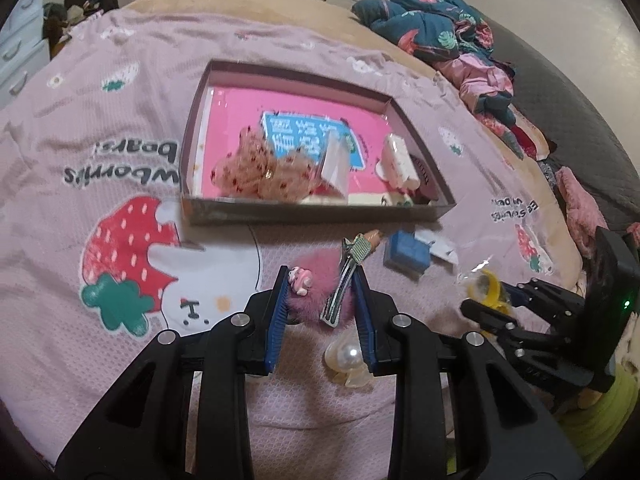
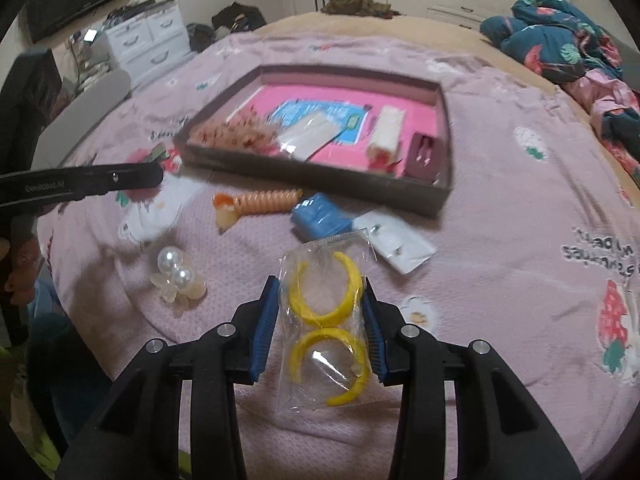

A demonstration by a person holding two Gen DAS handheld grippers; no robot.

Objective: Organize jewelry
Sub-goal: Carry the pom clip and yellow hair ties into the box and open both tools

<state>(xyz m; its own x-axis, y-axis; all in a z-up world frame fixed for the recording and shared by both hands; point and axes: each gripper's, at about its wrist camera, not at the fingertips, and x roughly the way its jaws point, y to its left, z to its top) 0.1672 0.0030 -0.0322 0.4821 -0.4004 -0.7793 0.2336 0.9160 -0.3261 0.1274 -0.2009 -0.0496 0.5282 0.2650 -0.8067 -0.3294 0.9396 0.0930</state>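
My left gripper (image 1: 320, 284) is shut on a pink fluffy hair clip (image 1: 310, 294) with a metal clasp (image 1: 345, 280), held above the blanket in front of the brown tray (image 1: 304, 212). My right gripper (image 2: 322, 296) is closed around a clear bag of yellow hoop earrings (image 2: 326, 312), its pads touching the bag's sides. The right gripper also shows in the left wrist view (image 1: 492, 300). The tray (image 2: 320, 176) holds a peach scrunchie (image 1: 260, 168), a clear packet (image 1: 334, 164), a white clip (image 1: 398, 162) and a maroon box (image 2: 424, 156).
On the pink strawberry blanket (image 2: 500, 208) lie a pearl claw clip (image 2: 178, 278), an orange spiral hair tie (image 2: 260, 202), a blue box (image 2: 320, 216) and a white earring card (image 2: 400, 246). Crumpled clothes (image 2: 568, 48) sit at the far right. Drawers (image 2: 148, 40) stand far left.
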